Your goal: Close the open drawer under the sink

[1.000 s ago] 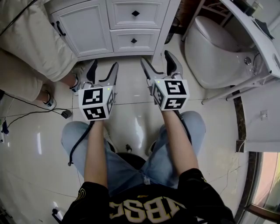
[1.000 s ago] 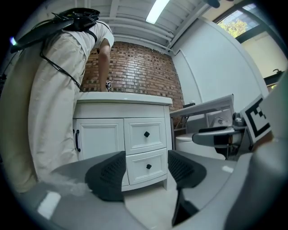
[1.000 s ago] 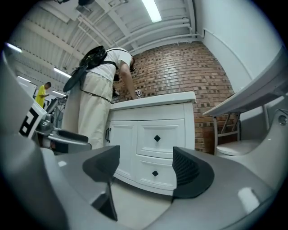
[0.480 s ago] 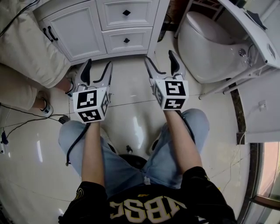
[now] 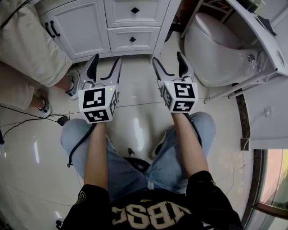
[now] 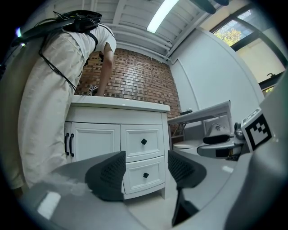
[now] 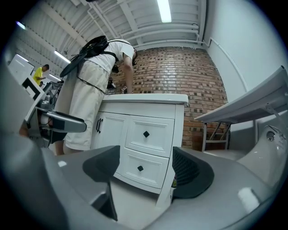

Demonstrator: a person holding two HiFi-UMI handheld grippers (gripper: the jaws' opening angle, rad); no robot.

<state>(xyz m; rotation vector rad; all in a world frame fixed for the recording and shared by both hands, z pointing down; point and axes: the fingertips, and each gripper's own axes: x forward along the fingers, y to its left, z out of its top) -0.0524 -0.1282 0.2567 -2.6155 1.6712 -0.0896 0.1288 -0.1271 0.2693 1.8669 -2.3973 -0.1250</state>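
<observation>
Down on the tiled floor [image 5: 135, 90] in the head view, the left gripper [image 5: 106, 63] and right gripper [image 5: 168, 60] are held side by side. They point at the white vanity [image 5: 166, 22] and stop short of it, touching nothing. Both pairs of jaws stand apart and hold nothing. The upper drawer [image 5: 135, 10] and lower drawer [image 5: 132, 39] sit one above the other beside a cabinet door [image 5: 78, 29], and neither front juts out. A toilet [image 5: 216, 49] stands to the right, and a bystander [image 5: 27, 45] is at the left.

Through the left gripper view, the spread, empty jaws frame the lower drawer [image 6: 145, 175]. Its front looks flush with the frame.

Through the right gripper view the jaws gape too, and both drawer fronts again lie level, showing no gap.

No drawer appears open, so the closing seems already done. Little seems left except perhaps to confirm that the lower front is fully seated.
</observation>
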